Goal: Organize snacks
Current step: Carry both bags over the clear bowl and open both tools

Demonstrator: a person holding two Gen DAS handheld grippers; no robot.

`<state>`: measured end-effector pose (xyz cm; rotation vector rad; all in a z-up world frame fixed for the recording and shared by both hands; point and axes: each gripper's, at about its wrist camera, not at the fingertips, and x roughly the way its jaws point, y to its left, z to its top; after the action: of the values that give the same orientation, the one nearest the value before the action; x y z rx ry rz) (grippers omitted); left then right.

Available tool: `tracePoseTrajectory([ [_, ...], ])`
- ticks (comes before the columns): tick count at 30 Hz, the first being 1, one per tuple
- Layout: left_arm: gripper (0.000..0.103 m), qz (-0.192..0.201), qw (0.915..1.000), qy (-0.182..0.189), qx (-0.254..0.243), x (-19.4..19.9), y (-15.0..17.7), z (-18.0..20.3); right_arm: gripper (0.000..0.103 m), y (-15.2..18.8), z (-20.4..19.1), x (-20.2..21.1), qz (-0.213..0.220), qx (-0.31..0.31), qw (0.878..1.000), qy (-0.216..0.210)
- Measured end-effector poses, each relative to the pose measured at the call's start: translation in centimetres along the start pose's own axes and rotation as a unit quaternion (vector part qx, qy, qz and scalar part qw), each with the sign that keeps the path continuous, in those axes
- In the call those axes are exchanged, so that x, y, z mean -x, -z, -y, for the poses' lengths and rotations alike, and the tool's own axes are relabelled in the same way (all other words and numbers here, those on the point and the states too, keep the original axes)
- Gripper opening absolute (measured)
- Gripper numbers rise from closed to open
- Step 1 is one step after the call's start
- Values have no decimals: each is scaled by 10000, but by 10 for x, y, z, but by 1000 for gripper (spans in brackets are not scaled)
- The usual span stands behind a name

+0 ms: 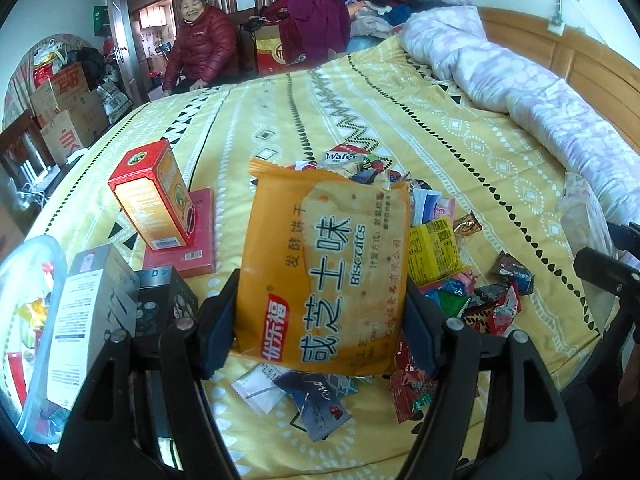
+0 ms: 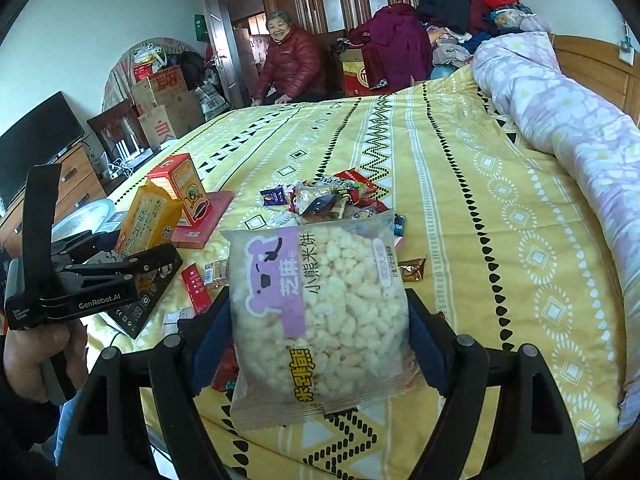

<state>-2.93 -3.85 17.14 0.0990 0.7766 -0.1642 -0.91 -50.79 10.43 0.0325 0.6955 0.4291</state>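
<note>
My left gripper (image 1: 320, 324) is shut on an orange biscuit packet (image 1: 324, 268) and holds it upright above the yellow bedspread (image 1: 440, 128). The packet (image 2: 146, 224) and the left gripper (image 2: 120, 268) also show at the left of the right wrist view. My right gripper (image 2: 320, 344) is shut on a clear rice cracker packet with a purple bear (image 2: 320, 312), held above the bed. A pile of small wrapped snacks (image 1: 448, 264) lies on the bed behind the orange packet; it shows in the right wrist view (image 2: 332, 200) too.
A red-orange box (image 1: 156, 196) stands on a flat red box (image 1: 192, 240) at the left. Grey and black boxes (image 1: 112, 304) and a clear plastic tub (image 1: 24, 320) sit near the left edge. A rolled quilt (image 1: 520, 88) lies right. A person (image 1: 200, 44) sits beyond the bed.
</note>
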Motion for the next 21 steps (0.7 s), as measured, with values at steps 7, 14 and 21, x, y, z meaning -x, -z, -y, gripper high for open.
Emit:
tracePoseTrajectory([
  [7, 72, 134, 9998, -28, 118, 17, -4, -19, 83, -16, -16, 2, 79, 108, 9999, -82],
  [14, 73, 481, 9961, -380, 638, 61, -16, -94, 83, -69, -75, -4, 320, 420, 9964, -661],
  [21, 73, 792, 9776, -1165, 1561, 120, -16, -234, 83, -140, -174, -33, 388, 556, 9810, -1816],
])
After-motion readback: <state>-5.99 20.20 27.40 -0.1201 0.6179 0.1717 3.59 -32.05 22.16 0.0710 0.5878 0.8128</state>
